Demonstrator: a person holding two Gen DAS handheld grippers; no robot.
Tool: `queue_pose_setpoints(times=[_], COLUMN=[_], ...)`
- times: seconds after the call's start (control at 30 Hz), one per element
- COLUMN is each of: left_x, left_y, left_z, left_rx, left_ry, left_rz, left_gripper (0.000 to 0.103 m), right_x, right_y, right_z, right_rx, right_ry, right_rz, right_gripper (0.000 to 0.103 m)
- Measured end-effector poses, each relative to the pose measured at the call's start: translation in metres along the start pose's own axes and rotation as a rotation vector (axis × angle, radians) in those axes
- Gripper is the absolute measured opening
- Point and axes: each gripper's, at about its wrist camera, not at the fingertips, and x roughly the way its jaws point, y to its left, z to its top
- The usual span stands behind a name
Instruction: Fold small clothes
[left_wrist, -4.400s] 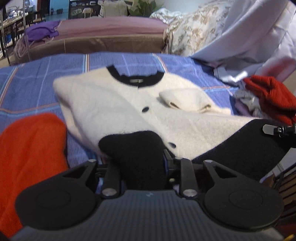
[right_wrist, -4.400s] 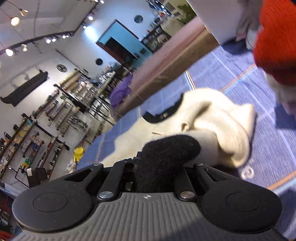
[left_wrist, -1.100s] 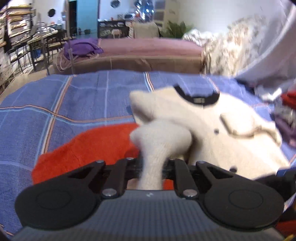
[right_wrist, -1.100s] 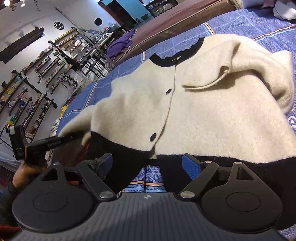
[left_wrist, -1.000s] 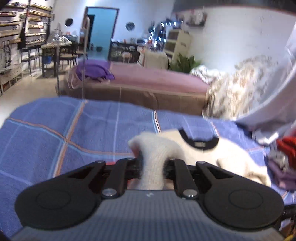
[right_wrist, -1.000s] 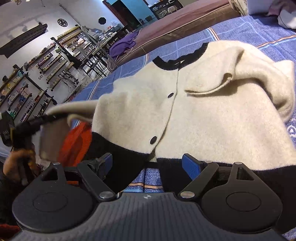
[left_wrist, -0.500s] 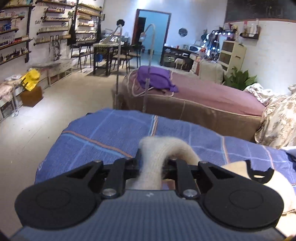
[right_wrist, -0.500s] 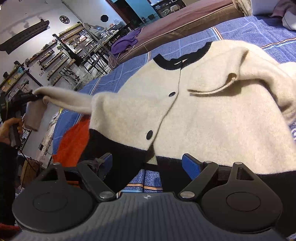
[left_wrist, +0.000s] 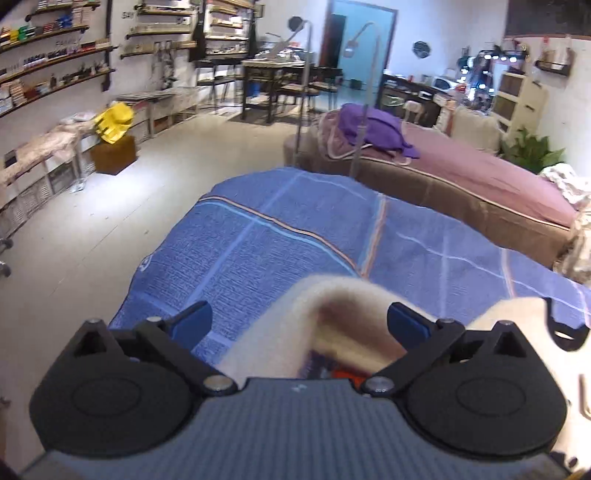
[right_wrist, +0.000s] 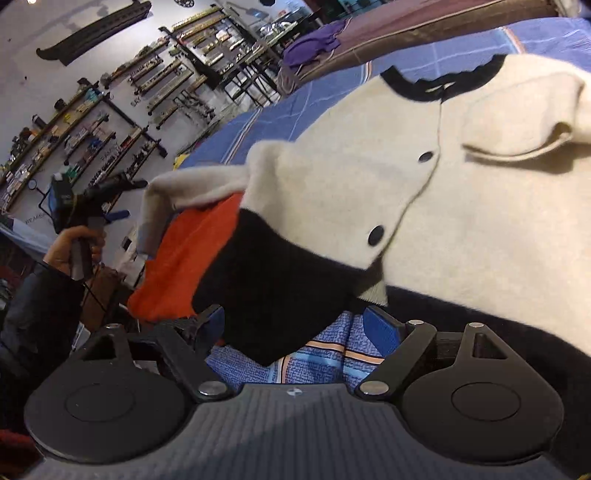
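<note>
Left gripper (left_wrist: 297, 320) jaws opening round the cream knitted cardigan's sleeve (left_wrist: 325, 306) — right gripper (right_wrist: 293, 325) gapes empty — lay that sleeve flat across the chest.

No legible text anywhere.

The cardigan (right_wrist: 461, 206) is lying spread on the bedspread (left_wrist: 280, 247), filling the right of the right wrist view. Its sleeve (right_wrist: 192, 188) is reaching out toward the left tool (right_wrist: 110, 206) at mid-left, draping over a sweater (right_wrist: 184, 258). Behind, a sofa (left_wrist: 461, 184) is sitting upper right, shelves (left_wrist: 48, 70) upper left.
</note>
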Motion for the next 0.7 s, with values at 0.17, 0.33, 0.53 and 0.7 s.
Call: queue_pose_setpoints(times=[0.17,0.33,0.53,0.7], left_x=[-0.042,-0.065,-0.086,-0.089], left_y=[-0.004,-0.033,-0.111,-0.195], left_z=[-0.026,-0.062,-0.107,-0.168], left_rx=[0.015,0.071,0.292,0.642], left_ry=[0.033,0.083,0.094,0.100], left_rz=[-0.052,-0.152,-0.345,-0.442], left_gripper=[0.103,0.103,0.103,0.092], right_x=[0.053,0.061,-0.019,-0.072], right_y=[-0.005,-0.003,-0.046,-0.088], right_z=[-0.005,-0.001,0.020,0.029], right_rx=[-0.002,-0.001,0.160,0.214], right_ry=[0.055,-0.017,-0.302,-0.428], right_rz=[-0.027,-0.015,-0.059,-0.240], right_gripper=[0.103,0.007,0.004,0.003])
